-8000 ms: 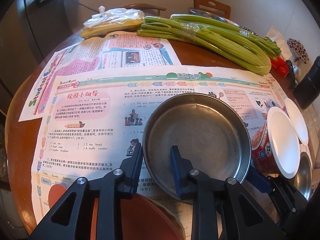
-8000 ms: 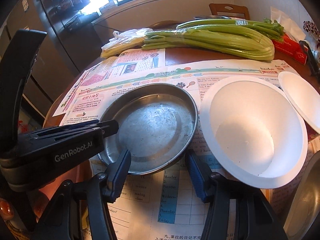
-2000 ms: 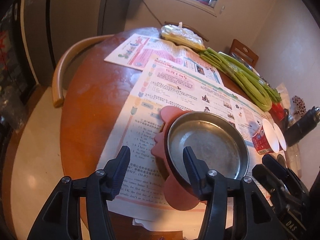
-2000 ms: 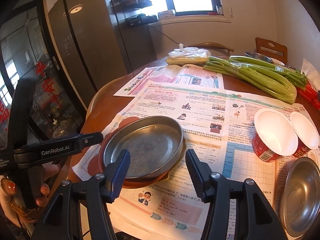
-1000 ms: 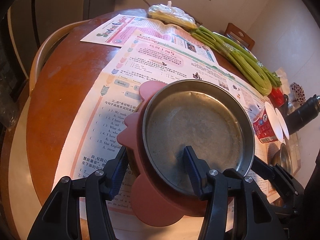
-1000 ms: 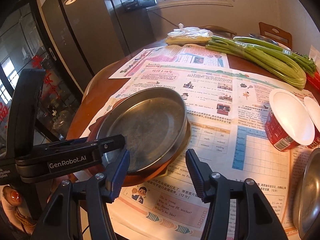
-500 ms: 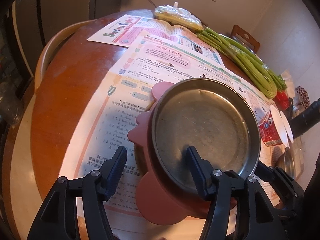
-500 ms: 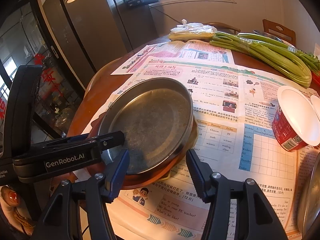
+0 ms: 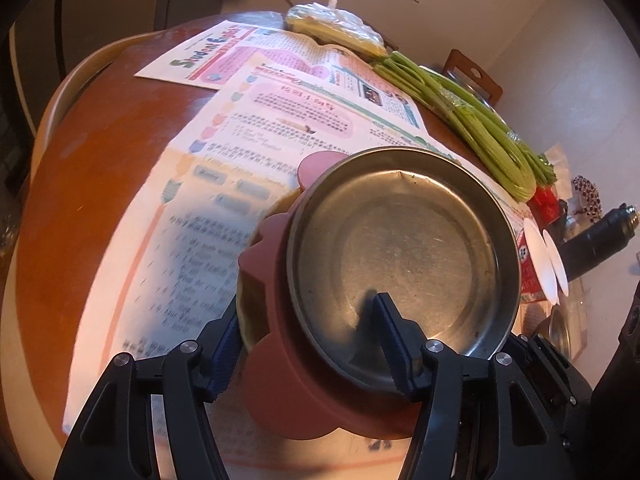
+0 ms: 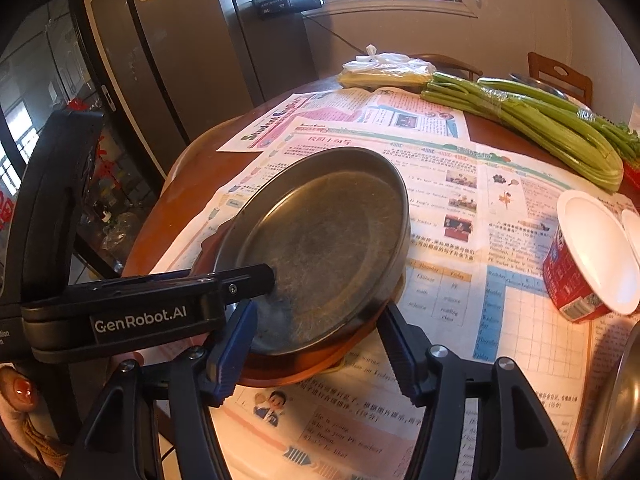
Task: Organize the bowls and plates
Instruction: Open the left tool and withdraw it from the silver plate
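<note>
my right gripper opening, straddles steel plate rim | left gripper part-open around pink dish | celery, red cups ahead-right | plates closer than second ago

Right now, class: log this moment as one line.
stage: stacking | steel pan on pink plate | left tongs straddle their rims | right tongs opening

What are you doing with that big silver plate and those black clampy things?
A person is tidying dishes with two hand-held grippers. The metal plate sits stacked on a pink plate. The left gripper straddles their near edge; the right gripper is opening around the stack. Red paper bowls wait nearby.
</note>
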